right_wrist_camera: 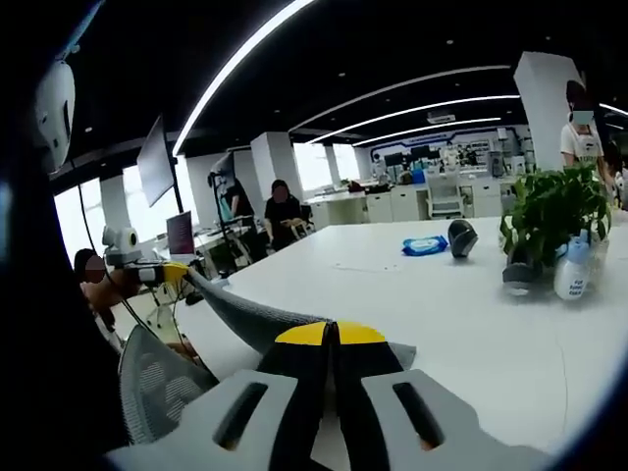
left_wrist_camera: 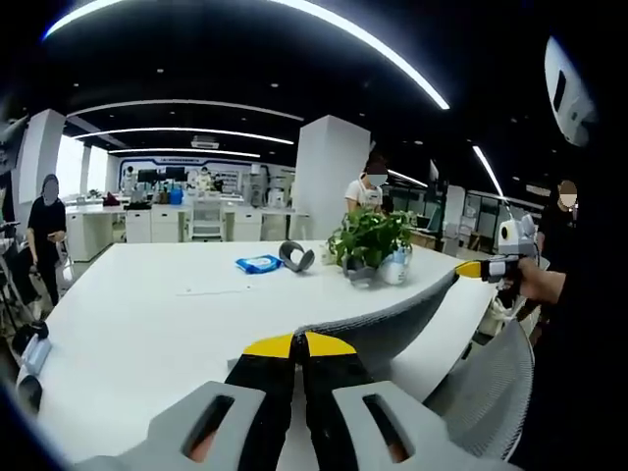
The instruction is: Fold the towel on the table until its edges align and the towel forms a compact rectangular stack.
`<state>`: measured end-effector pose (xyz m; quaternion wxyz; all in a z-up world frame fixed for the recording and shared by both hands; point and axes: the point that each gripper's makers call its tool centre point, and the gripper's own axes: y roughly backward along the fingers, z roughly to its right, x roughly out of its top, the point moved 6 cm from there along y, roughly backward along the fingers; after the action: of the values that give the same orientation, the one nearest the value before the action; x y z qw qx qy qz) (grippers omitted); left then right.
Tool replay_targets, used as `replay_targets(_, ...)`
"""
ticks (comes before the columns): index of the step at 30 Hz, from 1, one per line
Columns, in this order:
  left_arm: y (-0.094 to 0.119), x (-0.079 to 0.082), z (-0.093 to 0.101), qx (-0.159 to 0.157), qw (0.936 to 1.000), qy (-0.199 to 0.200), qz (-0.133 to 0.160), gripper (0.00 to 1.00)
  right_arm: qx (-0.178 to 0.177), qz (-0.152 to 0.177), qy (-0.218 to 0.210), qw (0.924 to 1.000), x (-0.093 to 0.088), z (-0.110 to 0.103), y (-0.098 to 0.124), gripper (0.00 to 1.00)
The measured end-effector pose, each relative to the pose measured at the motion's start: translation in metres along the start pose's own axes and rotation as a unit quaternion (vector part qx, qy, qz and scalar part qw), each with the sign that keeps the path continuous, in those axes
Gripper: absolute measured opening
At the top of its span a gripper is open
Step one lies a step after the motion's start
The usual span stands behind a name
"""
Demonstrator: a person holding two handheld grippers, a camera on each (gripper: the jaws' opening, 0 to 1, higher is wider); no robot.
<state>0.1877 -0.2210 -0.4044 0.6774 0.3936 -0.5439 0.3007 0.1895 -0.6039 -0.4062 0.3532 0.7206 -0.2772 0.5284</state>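
A grey towel (left_wrist_camera: 392, 319) hangs stretched in the air above the near edge of the white table (left_wrist_camera: 167, 324). My left gripper (left_wrist_camera: 299, 345) is shut on one end of it, yellow tips pressed together. The right gripper (left_wrist_camera: 483, 268) comes in from the right, holding the towel's other end. In the right gripper view the towel (right_wrist_camera: 245, 312) runs from my right gripper (right_wrist_camera: 330, 334), shut on it, leftward to the left gripper (right_wrist_camera: 175, 272). The table (right_wrist_camera: 471, 324) lies beyond.
A potted plant (left_wrist_camera: 371, 235) (right_wrist_camera: 551, 206), a white bottle (right_wrist_camera: 572, 270), a blue pack (left_wrist_camera: 259, 263) (right_wrist_camera: 424, 245) and a dark roll (left_wrist_camera: 296, 257) (right_wrist_camera: 461, 236) sit far across the table. A mesh chair back (left_wrist_camera: 481, 383) (right_wrist_camera: 157, 378) is close. People stand at desks behind.
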Motion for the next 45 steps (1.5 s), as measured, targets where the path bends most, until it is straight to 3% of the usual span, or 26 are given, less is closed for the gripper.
replay_targets(6, -0.002, -0.004, 0.001, -0.001, 1.0000, -0.006, -0.008, 0.02, -0.005, -0.013, 0.009, 0.9999, -0.004, 0.002, -0.004, 0.00)
replay_targets(16, -0.018, -0.013, -0.013, -0.009, 0.9976, -0.038, -0.058, 0.02, -0.009, -0.039, 0.014, 0.9991, -0.010, 0.014, -0.026, 0.00)
replay_targets(31, -0.053, -0.028, -0.031, -0.027, 0.9957, -0.021, -0.086, 0.02, -0.013, -0.095, 0.002, 0.9954, -0.024, 0.040, -0.062, 0.00)
replay_targets(45, -0.080, -0.040, -0.047, -0.048, 0.9926, -0.013, -0.111, 0.02, -0.008, -0.128, -0.010, 0.9917, -0.041, 0.062, -0.088, 0.00)
